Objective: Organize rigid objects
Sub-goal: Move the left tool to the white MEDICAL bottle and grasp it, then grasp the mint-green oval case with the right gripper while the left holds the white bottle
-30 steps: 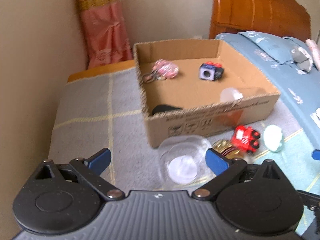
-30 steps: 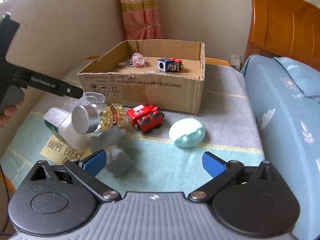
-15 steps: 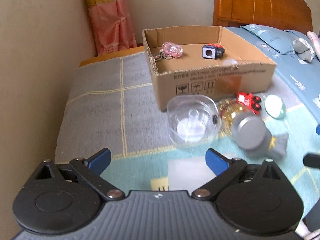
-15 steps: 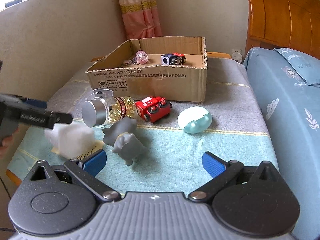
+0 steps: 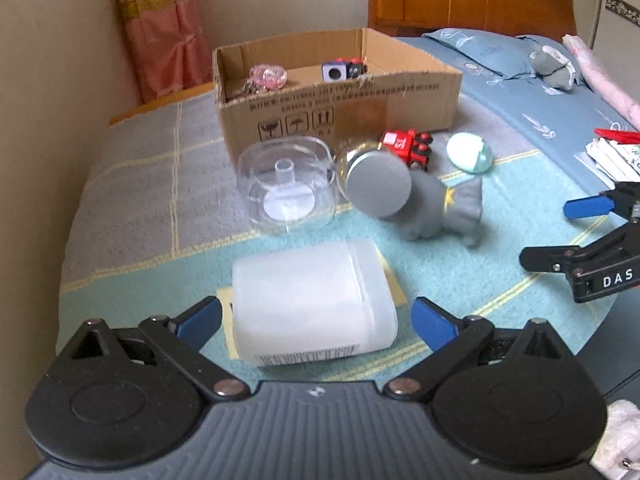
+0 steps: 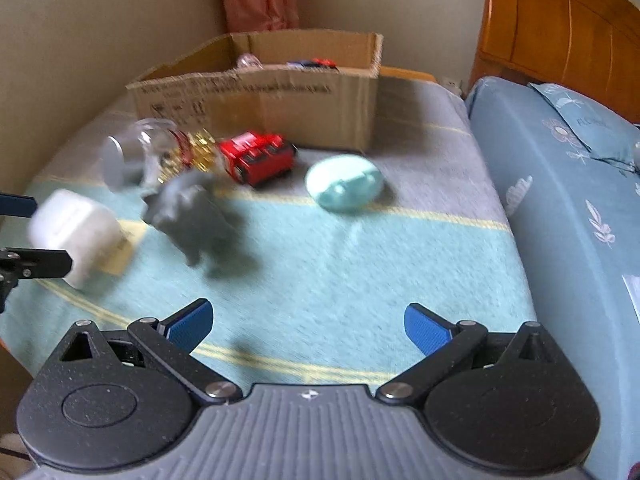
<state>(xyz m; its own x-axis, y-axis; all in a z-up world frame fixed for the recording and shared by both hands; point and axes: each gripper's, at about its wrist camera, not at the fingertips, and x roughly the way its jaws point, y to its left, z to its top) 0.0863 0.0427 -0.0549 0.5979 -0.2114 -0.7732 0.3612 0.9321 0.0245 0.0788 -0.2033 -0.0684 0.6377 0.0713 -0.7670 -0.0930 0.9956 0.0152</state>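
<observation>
From my left gripper (image 5: pixel 316 322) I see the fingers spread wide, empty, flanking a white plastic bottle (image 5: pixel 312 312) lying on the blanket (image 5: pixel 132 208) without touching it. Only this view shows the cardboard box (image 5: pixel 340 108) interior: a pink keychain (image 5: pixel 268 78) and a cube toy (image 5: pixel 336 71). My right gripper (image 6: pixel 308 326) is also wide open and empty; its blurred view shows the grey toy (image 6: pixel 192 212), red truck (image 6: pixel 256 156) and mint case (image 6: pixel 344 184) apart.

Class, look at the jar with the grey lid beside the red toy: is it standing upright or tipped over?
Tipped over. The jar lies on its side on the blanket, its lid facing sideways toward the camera.
</observation>
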